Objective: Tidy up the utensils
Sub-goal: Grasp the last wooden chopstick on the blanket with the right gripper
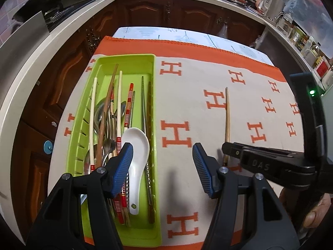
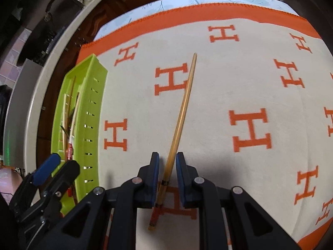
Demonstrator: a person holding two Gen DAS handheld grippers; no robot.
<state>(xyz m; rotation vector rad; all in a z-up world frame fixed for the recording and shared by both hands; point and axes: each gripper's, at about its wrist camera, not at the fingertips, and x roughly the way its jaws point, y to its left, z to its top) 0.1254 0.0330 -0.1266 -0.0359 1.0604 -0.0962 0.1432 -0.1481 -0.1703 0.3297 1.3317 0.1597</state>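
Observation:
A lime-green utensil tray (image 1: pixel 124 58) lies on the left of the cloth and holds a white ceramic spoon (image 1: pixel 136 143), metal spoons and several chopsticks. My left gripper (image 1: pixel 162 152) hovers open over the tray's right wall, with nothing between its blue pads. One bamboo chopstick (image 2: pixel 183 108) lies alone on the cloth. My right gripper (image 2: pixel 167 160) straddles its thick end, jaws narrow, with a slim gap still showing beside the left pad. In the left wrist view, the right gripper (image 1: pixel 229 148) sits low over that chopstick (image 1: pixel 227 114). The right wrist view shows the tray (image 2: pixel 91 104) at left.
A cream cloth with orange H marks and an orange border (image 1: pixel 208 50) covers the table. Dark wooden cabinets (image 1: pixel 145 12) and a pale countertop (image 1: pixel 52 41) surround it. A person's hand (image 1: pixel 316 214) holds the right gripper's handle. The left gripper's blue pad (image 2: pixel 45 166) shows at lower left.

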